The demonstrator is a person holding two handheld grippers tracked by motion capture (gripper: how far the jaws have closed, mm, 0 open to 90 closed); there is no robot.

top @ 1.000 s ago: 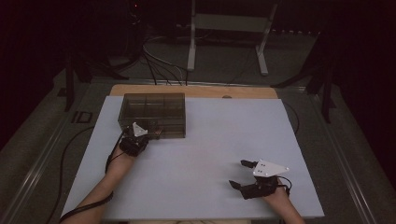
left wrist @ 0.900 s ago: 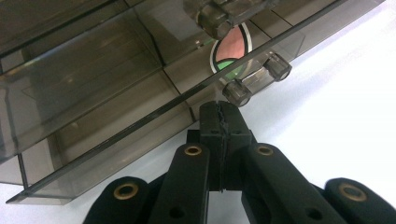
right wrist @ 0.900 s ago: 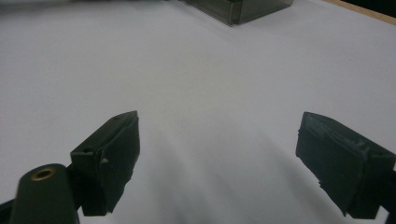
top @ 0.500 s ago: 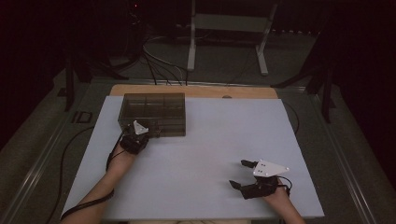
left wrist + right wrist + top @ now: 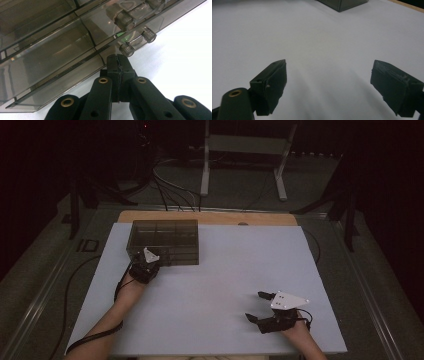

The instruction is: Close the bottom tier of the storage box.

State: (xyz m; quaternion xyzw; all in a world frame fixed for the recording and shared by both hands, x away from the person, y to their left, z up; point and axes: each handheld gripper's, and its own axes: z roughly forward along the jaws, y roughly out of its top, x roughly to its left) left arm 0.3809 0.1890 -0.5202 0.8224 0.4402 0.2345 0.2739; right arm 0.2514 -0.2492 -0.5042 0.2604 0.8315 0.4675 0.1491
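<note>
**Left gripper at box latch**

Left gripper point(image 5: 119, 65) has its jaws pressed together, empty, tips just short of the smoky compartment box point(image 5: 62, 45) and its latch point(image 5: 126, 49). Advise nudging squarely under the latch (avoid sliding the box). Right gripper point(image 5: 328, 82) rests wide open, well apart.

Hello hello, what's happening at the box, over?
Left tongs shut, tips at smoky plastic box by its latch. Right tongs open, holding nothing, over white table. Nothing in the way.

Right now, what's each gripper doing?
Left gripper: shut, empty, tips at the lower edge of the smoky plastic box.
Right gripper: open, empty, over the white table.
</note>
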